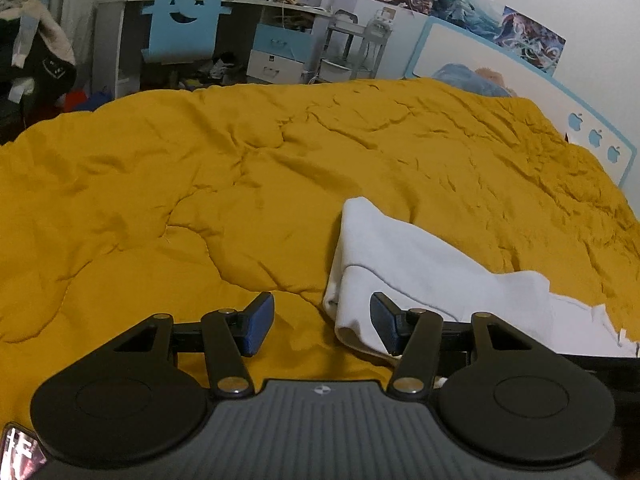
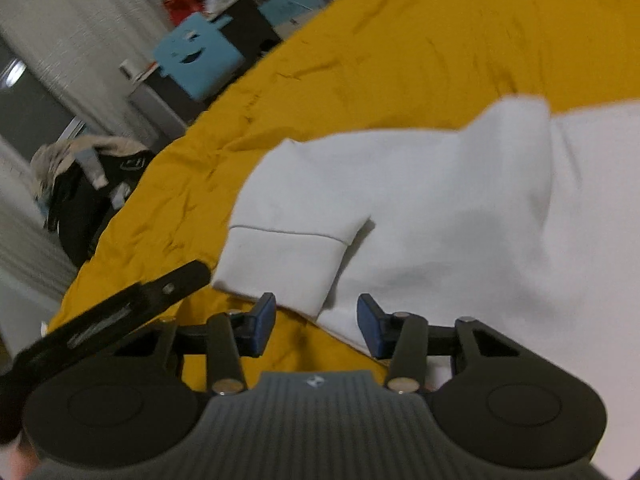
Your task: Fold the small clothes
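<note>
Mustard-yellow quilted bedcover [image 1: 248, 168] fills the middle band of the left wrist view and the upper right of the right wrist view, creased all over. White cotton garment with a stitched cuff [image 1: 400, 264] lies on the bedcover at lower right of the left wrist view, its folded sleeve end reaching toward the frame centre; in the right wrist view the same garment [image 2: 420, 208] spreads across centre and right, the cuffed sleeve lying on top of the body at centre left. Left gripper [image 1: 322, 324] sits at lower centre of its own view, blue-padded fingers [image 1: 260, 320] standing apart; the right-hand pad overlaps the garment's near edge in the picture, the left-hand pad is over bare bedcover, and no cloth is pinched between them. Whether the right-hand pad touches the cloth cannot be told. Right gripper [image 2: 316, 326] sits at lower centre of its view, fingers apart; the hem corner of the garment lies in the gap, pads not pressing on it. A black part of the left gripper crosses the lower left of the right wrist view. Background, upper left of both views: light-blue chair back with a cut-out smiling face [image 1: 184, 20], cluttered desk [image 1: 276, 4] behind it. Pale-blue framed headboard with apple motifs [image 1: 592, 136] at right edge of the left wrist view. Right wrist view is motion-blurred.
</note>
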A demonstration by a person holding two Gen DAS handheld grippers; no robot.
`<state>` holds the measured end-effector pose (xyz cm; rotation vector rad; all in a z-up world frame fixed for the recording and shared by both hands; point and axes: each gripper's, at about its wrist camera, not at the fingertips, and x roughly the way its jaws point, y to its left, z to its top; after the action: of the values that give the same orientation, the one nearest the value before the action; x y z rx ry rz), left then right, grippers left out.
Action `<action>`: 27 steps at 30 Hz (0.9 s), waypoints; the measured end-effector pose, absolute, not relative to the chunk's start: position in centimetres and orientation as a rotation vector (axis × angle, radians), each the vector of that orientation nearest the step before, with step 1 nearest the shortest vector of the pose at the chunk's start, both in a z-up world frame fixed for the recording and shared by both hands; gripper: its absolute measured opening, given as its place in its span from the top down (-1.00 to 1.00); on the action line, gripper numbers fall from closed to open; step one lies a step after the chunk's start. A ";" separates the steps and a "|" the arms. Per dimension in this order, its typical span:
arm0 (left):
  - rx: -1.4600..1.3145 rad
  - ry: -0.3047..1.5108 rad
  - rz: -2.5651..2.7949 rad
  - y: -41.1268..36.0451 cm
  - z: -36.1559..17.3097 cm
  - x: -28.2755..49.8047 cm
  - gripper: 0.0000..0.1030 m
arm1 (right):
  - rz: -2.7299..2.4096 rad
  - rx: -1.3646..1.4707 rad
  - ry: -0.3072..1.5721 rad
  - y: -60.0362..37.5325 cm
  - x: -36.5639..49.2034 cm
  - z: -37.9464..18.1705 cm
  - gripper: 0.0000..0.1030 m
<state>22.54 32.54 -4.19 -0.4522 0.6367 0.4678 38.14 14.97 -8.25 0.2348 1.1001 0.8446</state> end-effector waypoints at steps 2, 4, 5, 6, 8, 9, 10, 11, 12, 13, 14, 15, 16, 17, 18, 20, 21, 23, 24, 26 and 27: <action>-0.457 0.628 0.475 32.5 -3.9 22.4 -0.26 | 0.843 0.289 1.134 15.6 38.6 -9.1 0.99; -0.456 0.618 0.479 32.6 -3.6 22.2 -0.26 | 0.845 0.299 1.121 15.5 38.7 -8.6 1.00; -0.454 0.611 0.478 32.5 -3.4 22.0 -0.26 | 0.844 0.286 1.084 15.2 38.5 -7.8 1.00; -0.454 0.606 0.479 32.5 -3.2 21.8 -0.26 | 0.853 0.282 1.041 14.7 38.4 -6.7 1.00; -0.454 0.597 0.470 32.3 -2.8 21.5 -0.26 | 0.875 0.302 0.954 12.9 38.5 -3.6 1.00; -0.451 0.590 0.457 32.0 -2.6 21.4 -0.26 | 0.875 0.319 0.917 11.9 38.6 -2.2 1.00; -0.442 0.586 0.439 31.7 -2.4 21.3 -0.26 | 0.870 0.338 0.876 10.5 38.8 -0.5 1.00; -0.431 0.587 0.425 31.3 -2.2 21.3 -0.26 | 0.861 0.351 0.836 9.1 39.1 1.1 1.00; -0.417 0.589 0.408 30.8 -2.0 21.4 -0.26 | 0.848 0.356 0.799 7.6 39.3 2.6 1.00; -0.406 0.590 0.392 30.4 -1.8 21.5 -0.26 | 0.833 0.359 0.767 6.0 39.4 4.1 1.00; -0.395 0.589 0.372 29.9 -1.6 21.5 -0.26 | 0.821 0.359 0.736 4.3 39.5 5.5 1.00; -0.386 0.589 0.356 29.4 -1.4 21.6 -0.26 | 0.808 0.355 0.711 2.8 39.5 6.6 1.00; -0.376 0.593 0.341 28.9 -1.3 21.8 -0.26 | 0.790 0.354 0.687 0.8 39.5 7.8 1.00; -0.365 0.599 0.324 28.2 -1.2 22.1 -0.26 | 0.773 0.355 0.671 -0.8 39.5 8.6 1.00; -0.355 0.605 0.310 27.6 -1.1 22.3 -0.26 | 0.751 0.359 0.657 -2.5 39.6 9.3 1.00; -0.332 0.623 0.278 26.4 -1.1 23.0 -0.26 | 0.688 0.382 0.636 -6.8 39.5 10.5 1.00; -0.318 0.633 0.258 25.7 -1.2 23.4 -0.26 | 0.656 0.401 0.629 -9.0 39.5 11.0 1.00; -0.289 0.651 0.221 24.4 -1.4 24.2 -0.26 | 0.588 0.444 0.619 -13.4 39.3 11.2 1.00; -0.281 0.662 0.201 23.8 -1.6 24.6 -0.26 | 0.555 0.453 0.612 -15.4 39.0 11.2 1.00; -0.295 0.691 0.138 22.8 -2.3 25.5 -0.26 | 0.474 0.464 0.610 -19.8 38.9 10.2 1.00; -0.306 0.708 0.100 22.3 -2.6 26.0 -0.26 | 0.446 0.479 0.622 -21.8 39.0 9.4 1.00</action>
<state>25.97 22.29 -2.65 -0.3058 0.7082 0.1001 38.97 -21.76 9.42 0.4788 0.6219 0.4460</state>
